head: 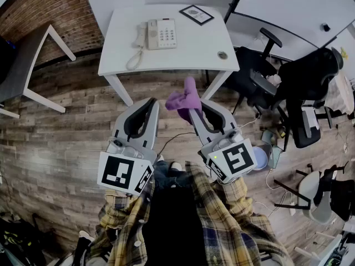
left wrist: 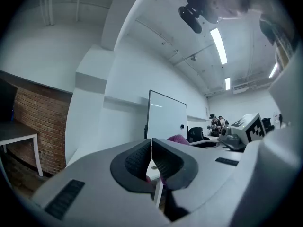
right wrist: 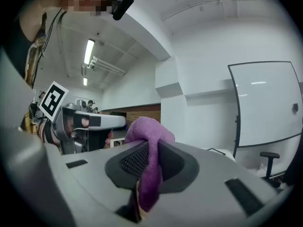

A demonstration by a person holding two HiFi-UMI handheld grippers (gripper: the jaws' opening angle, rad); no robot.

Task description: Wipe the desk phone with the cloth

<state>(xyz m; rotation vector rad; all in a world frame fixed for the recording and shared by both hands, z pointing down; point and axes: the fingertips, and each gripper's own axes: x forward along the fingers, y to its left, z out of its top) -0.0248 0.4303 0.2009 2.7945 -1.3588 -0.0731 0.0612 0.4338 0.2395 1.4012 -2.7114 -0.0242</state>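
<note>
A cream desk phone [head: 157,34] with its handset on the cradle rests on a white table [head: 188,51] at the far middle of the head view. A purple cloth [head: 183,100] is pinched in my right gripper [head: 195,108], which is held level over the wooden floor, short of the table's near edge. The cloth [right wrist: 149,143] bulges above the dark pads and hangs down between them. My left gripper [head: 151,106] sits beside it to the left, shut with nothing between its pads [left wrist: 140,159].
A framed card [head: 196,14] and a small round item [head: 222,55] lie on the table. A grey chair [head: 28,65] stands left of it. Black office chairs [head: 302,87] and clutter crowd the right side. A whiteboard [left wrist: 167,119] stands by the far wall.
</note>
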